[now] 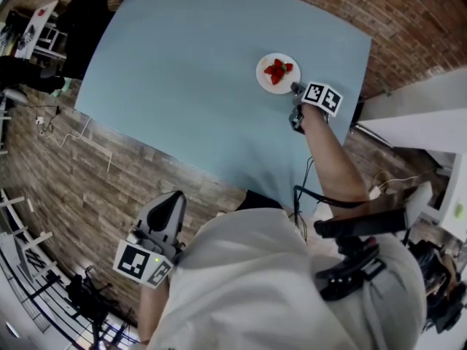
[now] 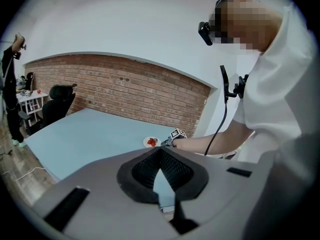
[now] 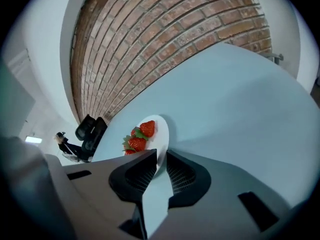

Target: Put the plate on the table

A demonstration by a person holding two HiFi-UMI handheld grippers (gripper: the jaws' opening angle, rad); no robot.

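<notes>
A small white plate [image 1: 277,72] with strawberries [image 1: 278,70] lies flat on the pale blue table [image 1: 204,64], near its far right corner. My right gripper [image 1: 295,90] reaches it from the near right side. In the right gripper view the jaws close on the near rim of the plate [image 3: 161,131], with the strawberries [image 3: 140,136] just beyond the tips of the right gripper [image 3: 161,154]. My left gripper [image 1: 174,199] hangs low at my left side, off the table and over the floor; its tips [image 2: 160,151] meet with nothing between them.
A brick wall [image 2: 125,91] runs behind the table. A black office chair [image 2: 57,99] and a white shelf unit [image 1: 36,31] stand past the table's left end. White furniture [image 1: 423,122] stands to the right. Cables lie on the wood-look floor [image 1: 73,133].
</notes>
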